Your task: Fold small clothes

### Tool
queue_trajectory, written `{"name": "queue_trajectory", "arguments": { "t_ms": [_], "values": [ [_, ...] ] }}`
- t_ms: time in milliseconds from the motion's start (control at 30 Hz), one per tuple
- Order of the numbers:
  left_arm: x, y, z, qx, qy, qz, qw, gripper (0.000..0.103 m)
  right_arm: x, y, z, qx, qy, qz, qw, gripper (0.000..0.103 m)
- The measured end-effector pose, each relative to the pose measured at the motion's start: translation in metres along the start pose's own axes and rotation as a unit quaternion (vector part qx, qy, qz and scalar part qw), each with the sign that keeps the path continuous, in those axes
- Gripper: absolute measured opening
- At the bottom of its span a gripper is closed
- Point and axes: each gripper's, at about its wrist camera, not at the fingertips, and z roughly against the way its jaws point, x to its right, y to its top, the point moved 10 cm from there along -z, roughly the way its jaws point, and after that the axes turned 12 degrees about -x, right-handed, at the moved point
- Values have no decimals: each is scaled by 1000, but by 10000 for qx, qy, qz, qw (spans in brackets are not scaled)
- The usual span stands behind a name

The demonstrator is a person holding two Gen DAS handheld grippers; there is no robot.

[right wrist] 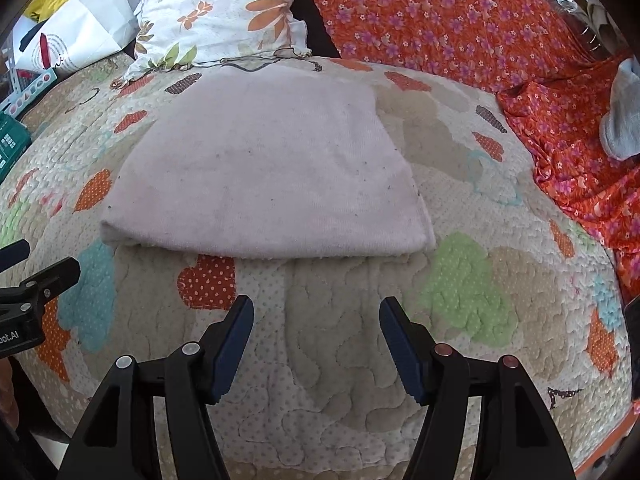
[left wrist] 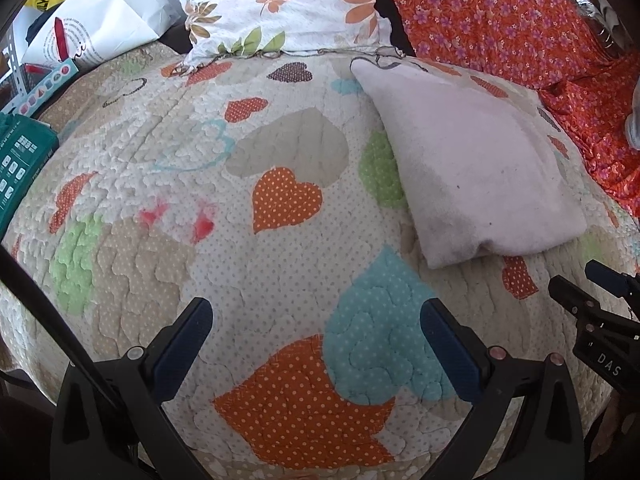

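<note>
A bed is covered by one quilt [right wrist: 328, 360], stitched, dotted, with heart patches. One pale folded cloth [right wrist: 264, 176], soft and rectangular, is laid mid-quilt toward the pillow edge. One floral pillow [right wrist: 216, 12] is seen. Left gripper [left wrist: 316, 320] and right gripper [right wrist: 316, 320] are released, nothing held.

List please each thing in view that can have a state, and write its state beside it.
left gripper: open, nothing between its fingers
right gripper: open, nothing between its fingers
pale pink cloth: folded flat on the quilt, not held
heart quilt: spread out under the cloth
floral pillow: lying at the far edge of the quilt
orange flowered fabric: rumpled, unfolded
grey garment: bunched on the orange fabric
</note>
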Motion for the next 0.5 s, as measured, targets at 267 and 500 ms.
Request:
{"name": "queue_trajectory", "arguments": {
  "t_ms": [267,500],
  "values": [
    [0,-2,-10,-157,14,9,9999,103,1,0,-4,-37,0,-7,10000,70],
    [-2,-6,-19,-314,22,59,9995,103,4,0,-9,-92,36,-82,9999,70]
  ]
}}
